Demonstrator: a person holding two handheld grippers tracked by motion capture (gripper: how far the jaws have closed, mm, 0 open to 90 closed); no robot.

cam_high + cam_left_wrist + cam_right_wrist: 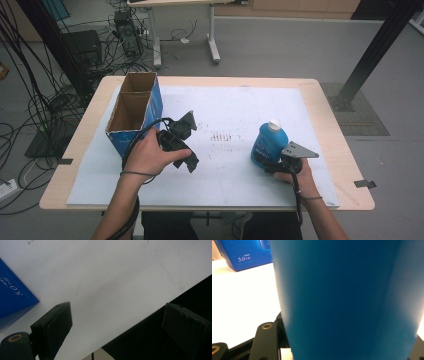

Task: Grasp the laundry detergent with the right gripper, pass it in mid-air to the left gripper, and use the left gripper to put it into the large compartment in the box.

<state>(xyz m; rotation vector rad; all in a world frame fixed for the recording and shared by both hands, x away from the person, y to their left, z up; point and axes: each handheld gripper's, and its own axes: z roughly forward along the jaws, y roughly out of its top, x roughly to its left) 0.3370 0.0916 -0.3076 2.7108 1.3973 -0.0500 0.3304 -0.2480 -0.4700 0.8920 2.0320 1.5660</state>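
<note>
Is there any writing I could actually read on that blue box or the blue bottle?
"5.0" followed by small characters too blurred to read: white print on the side of the blue cardboard box.
"5.0", seen tilted: the same box in the left gripper view.
Blue bottle: its label shows pale print, too small to read.

Blue bottle (268, 142) with white cap is standing upright at right centre of the high view. Open blue cardboard box (135, 105), apparently two-compartment, is sitting at upper left, well apart.
</note>
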